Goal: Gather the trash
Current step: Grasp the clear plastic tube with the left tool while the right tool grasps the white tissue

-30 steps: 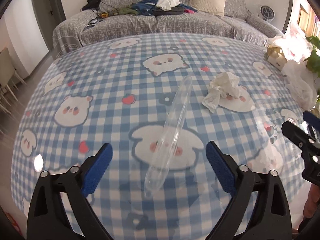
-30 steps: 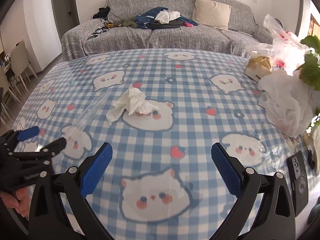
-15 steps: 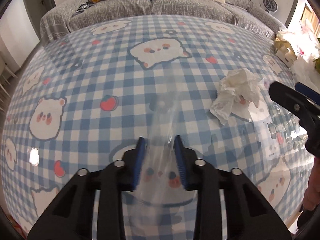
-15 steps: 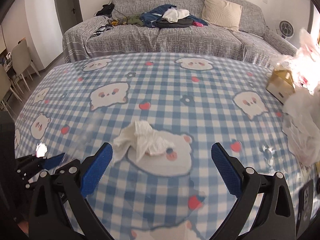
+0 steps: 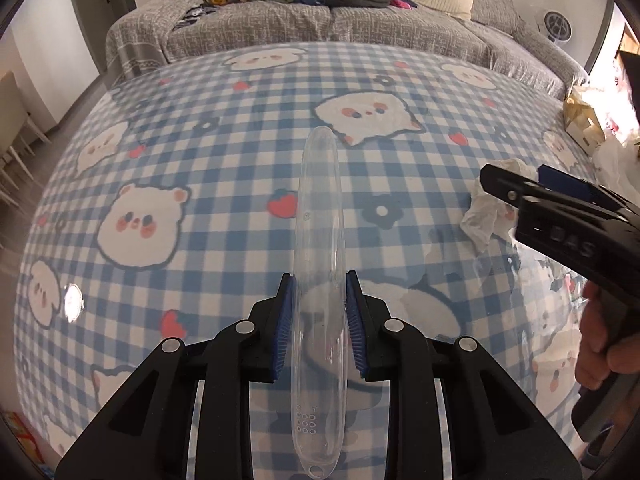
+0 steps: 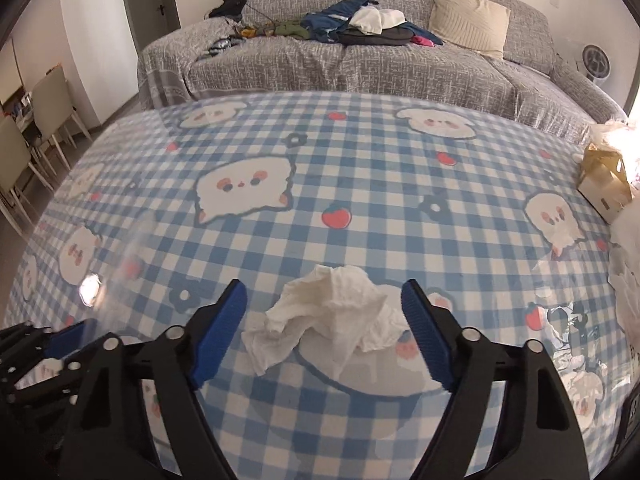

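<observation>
A long clear plastic case (image 5: 320, 216) points away over the blue checked tablecloth (image 5: 224, 168), and my left gripper (image 5: 319, 304) is shut on its lower part, both blue pads pressing its sides. A crumpled white tissue (image 6: 332, 320) lies on the cloth between the fingers of my right gripper (image 6: 326, 326), whose jaws are closing; the pads stand just clear of the paper on both sides. In the left wrist view the same tissue (image 5: 484, 216) shows at the right, partly behind the right gripper (image 5: 516, 186). The left gripper (image 6: 52, 344) sits at the lower left of the right wrist view.
A tan cardboard box (image 6: 606, 184) and white plastic bags (image 6: 628, 284) crowd the table's right edge. A grey sofa (image 6: 360, 64) with clothes and a pillow runs behind the table. Chairs (image 6: 44, 120) stand at the left. A fan (image 5: 558, 24) is behind the sofa.
My left gripper closed on the clear case and now holds it pointing straight away. My right gripper moved over the tissue, and its fingers have narrowed around it.
</observation>
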### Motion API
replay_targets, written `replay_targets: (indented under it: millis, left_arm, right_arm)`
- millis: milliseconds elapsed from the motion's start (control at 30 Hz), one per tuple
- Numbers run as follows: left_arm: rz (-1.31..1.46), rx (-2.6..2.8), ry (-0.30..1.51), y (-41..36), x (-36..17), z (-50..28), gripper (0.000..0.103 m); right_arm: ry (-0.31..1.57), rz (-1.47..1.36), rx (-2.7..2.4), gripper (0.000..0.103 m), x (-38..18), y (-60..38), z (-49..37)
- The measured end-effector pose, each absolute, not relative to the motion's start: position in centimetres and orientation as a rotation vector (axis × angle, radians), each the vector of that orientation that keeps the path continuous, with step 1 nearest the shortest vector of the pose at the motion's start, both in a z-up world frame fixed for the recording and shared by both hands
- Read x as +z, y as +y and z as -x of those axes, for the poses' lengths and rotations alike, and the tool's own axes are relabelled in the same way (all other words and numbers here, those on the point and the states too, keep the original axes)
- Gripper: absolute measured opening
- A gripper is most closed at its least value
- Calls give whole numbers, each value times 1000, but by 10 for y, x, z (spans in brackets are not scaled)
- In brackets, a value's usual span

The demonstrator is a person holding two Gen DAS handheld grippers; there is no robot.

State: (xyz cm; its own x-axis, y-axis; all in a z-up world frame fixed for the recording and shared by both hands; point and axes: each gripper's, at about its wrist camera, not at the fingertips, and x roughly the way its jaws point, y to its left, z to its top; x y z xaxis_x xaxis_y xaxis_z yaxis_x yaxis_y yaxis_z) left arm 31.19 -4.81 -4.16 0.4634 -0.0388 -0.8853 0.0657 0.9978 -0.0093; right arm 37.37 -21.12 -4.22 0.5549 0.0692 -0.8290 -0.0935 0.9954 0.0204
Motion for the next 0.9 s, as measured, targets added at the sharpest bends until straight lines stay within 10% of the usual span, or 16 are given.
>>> replay_targets:
  millis: [600, 900]
  left_arm:
    - [3, -52, 1077, -30, -43, -302, 25]
    - [19, -39, 1070, -18, -42, -295, 25]
  right_arm:
    - [1003, 6, 58, 21, -67, -211, -375]
    - [986, -33, 40, 18, -64, -214, -372]
